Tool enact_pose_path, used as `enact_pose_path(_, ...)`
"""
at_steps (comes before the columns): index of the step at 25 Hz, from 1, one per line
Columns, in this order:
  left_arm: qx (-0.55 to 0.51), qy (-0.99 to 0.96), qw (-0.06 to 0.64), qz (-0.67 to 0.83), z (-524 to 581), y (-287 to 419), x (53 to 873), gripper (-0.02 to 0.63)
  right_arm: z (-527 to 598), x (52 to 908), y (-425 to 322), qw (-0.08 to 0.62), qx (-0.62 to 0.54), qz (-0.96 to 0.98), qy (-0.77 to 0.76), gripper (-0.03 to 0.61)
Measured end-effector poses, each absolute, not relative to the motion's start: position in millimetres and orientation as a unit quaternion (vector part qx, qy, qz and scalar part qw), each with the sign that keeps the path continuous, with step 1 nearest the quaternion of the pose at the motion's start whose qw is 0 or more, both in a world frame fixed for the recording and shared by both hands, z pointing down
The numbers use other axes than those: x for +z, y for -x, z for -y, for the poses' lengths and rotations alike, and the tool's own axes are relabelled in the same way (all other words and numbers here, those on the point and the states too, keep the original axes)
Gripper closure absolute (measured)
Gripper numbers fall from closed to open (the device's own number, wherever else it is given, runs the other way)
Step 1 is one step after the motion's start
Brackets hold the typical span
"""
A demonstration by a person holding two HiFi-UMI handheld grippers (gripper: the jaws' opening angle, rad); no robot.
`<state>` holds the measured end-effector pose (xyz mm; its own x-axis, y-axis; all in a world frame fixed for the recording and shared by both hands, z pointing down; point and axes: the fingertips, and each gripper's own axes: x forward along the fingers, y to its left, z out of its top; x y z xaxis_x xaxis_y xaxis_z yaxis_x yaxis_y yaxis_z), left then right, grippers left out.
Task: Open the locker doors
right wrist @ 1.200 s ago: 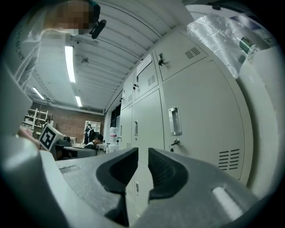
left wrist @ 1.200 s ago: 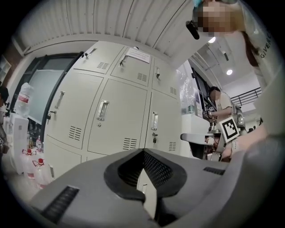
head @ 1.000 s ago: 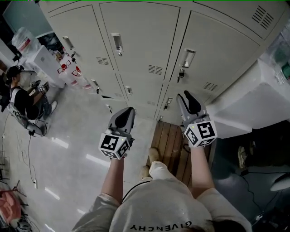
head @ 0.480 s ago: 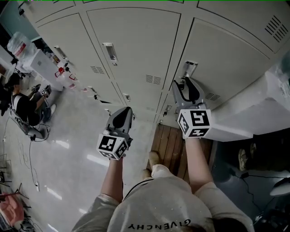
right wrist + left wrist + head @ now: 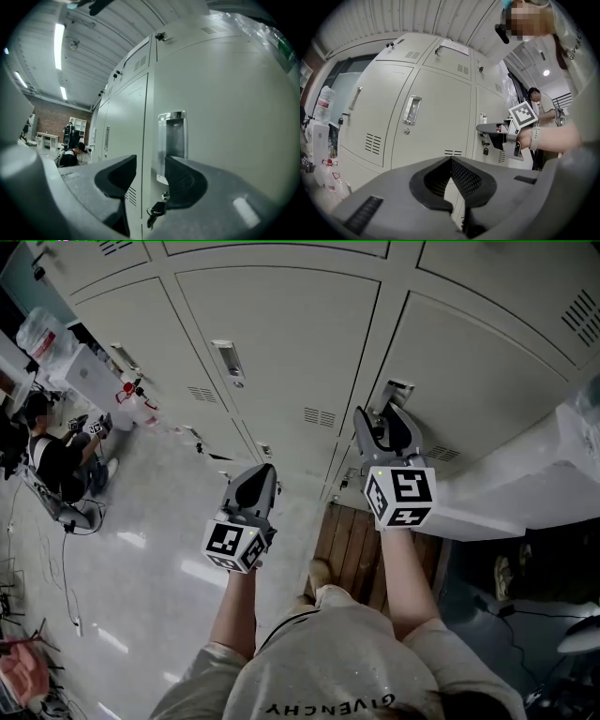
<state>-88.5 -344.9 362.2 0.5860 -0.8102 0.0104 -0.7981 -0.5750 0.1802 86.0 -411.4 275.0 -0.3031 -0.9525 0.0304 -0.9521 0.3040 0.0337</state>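
Now you are holding the right tongs (image 5: pixel 384 418) at the handle (image 5: pixel 172 133) of the right locker door (image 5: pixel 497 362), jaws having just been opening, pinching nothing; be centring them around its lip before squeezing. Left tongs (image 5: pixel 255 476) are hanging clenched, empty.

the glossy pale floor (image 5: pixel 159 521) carries the lockers (image 5: pixel 281 352), which stand in a row along its far side. a dark wooden slat board (image 5: pixel 352 545) lies on it at the near right, with a shoe (image 5: pixel 321 568) on the board's left edge. a thin cable (image 5: pixel 63 563) trails across the floor at the left.
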Motion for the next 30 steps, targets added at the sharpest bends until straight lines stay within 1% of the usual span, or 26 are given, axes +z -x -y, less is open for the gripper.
enact_pose_path(8, -0.038, -0.889, 0.09, 0.447, 334, 86, 364, 0.615, 394, 274, -82, 0.022, -0.006, 0.809, -0.588, 0.394)
enact_pose_path(20, -0.038, -0.9, 0.091, 0.424, 286, 89, 363, 0.615, 332, 274, -83, 0.033, -0.019, 0.787, -0.616, 0.407)
enact_pose_path(25, -0.04, -0.902, 0.094, 0.419, 262, 92, 364, 0.615, 308, 274, -93, 0.045, -0.021, 0.777, -0.627, 0.459)
enact_pose_path(30, -0.043, -0.905, 0.093, 0.412, 245, 91, 364, 0.615, 285, 275, -100, 0.038, -0.014, 0.775, -0.631, 0.46)
